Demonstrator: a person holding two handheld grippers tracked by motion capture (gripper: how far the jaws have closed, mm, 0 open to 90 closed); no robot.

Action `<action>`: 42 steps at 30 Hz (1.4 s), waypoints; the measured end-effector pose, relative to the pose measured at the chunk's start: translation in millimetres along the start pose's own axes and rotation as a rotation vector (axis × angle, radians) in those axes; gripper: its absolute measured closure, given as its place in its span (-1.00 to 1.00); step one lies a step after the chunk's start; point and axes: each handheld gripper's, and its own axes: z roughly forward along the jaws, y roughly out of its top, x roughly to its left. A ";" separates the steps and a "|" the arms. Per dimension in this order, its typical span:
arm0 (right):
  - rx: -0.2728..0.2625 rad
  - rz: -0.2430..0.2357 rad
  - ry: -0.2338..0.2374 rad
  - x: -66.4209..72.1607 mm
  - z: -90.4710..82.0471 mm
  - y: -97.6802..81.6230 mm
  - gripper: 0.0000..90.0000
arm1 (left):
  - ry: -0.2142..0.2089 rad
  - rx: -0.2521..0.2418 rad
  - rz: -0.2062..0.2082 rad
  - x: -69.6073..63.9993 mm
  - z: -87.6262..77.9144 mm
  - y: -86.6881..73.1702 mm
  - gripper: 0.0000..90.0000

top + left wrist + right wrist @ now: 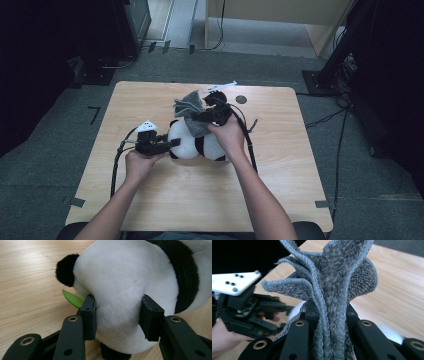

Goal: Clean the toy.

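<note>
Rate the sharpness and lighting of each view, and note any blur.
High view: evenly lit pale wooden table, dark room edges, small soft detail. Left gripper view: crisp on the black-and-white plush panda toy squeezed by the left gripper; slight glare on the wood. Right gripper view: the grey knitted cloth in the right gripper is sharp low down, its upper folds and the background soft.
</note>
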 end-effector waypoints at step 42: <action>0.137 -0.038 -0.021 7.4 57.8 -16.8 0.65 | 0.006 -0.036 0.038 1.5 10.0 -17.9 -0.08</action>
